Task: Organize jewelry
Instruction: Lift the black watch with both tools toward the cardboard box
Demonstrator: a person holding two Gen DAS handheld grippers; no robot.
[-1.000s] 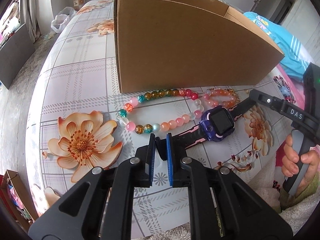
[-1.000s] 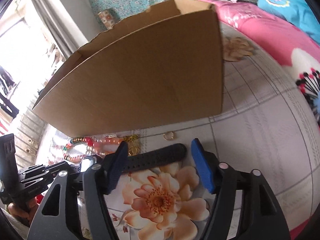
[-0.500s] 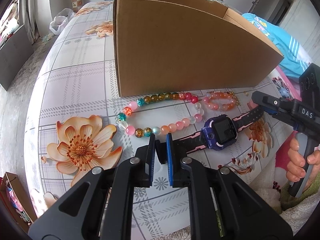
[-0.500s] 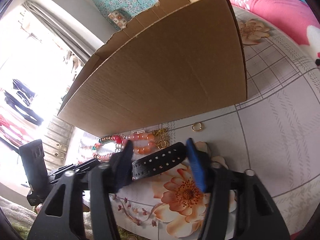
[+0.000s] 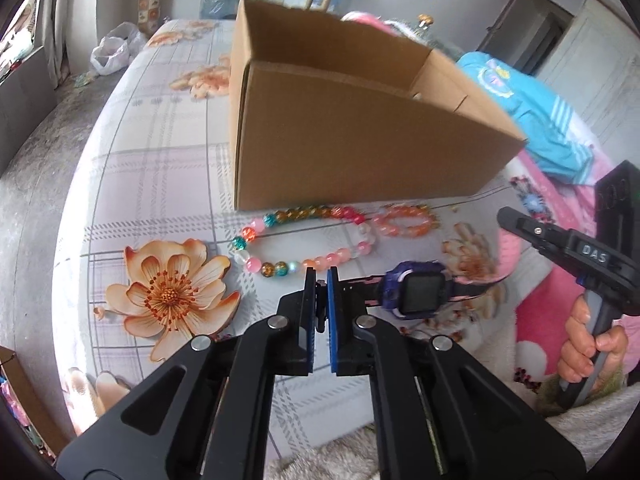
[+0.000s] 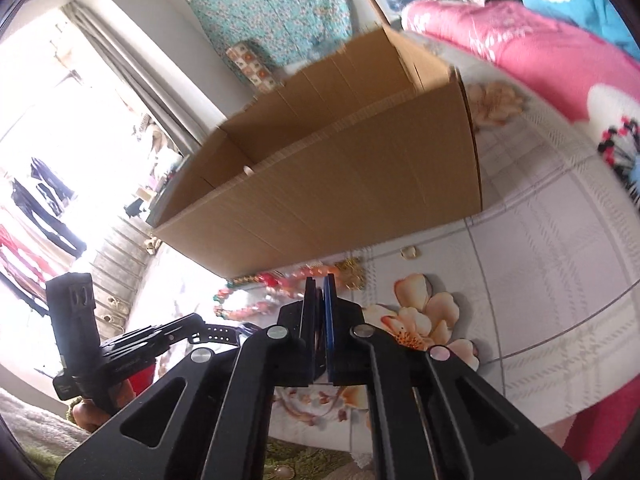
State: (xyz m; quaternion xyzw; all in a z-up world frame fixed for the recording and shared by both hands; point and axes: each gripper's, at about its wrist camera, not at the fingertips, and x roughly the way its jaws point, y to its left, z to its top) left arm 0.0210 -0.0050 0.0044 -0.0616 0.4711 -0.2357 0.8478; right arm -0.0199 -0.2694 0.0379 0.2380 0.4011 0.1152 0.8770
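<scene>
- Left gripper clamped one strap of the purple watch; right gripper pinched the other, the watch strung between them.
- Beyond lay a multicoloured bead necklace and an orange bracelet.
- Farthest, an open cardboard box walled the bedsheet.

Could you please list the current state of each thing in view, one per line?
Left tool: shut on one watch strap end.
Right tool: shut on the other strap end.
Watch: held by both tools, face up.
Box: open-topped, upright on the bed.
Long bead string: lying looped beside the box.
Small bracelet: lying flat by the box.
Ring: lying loose near the box.
</scene>
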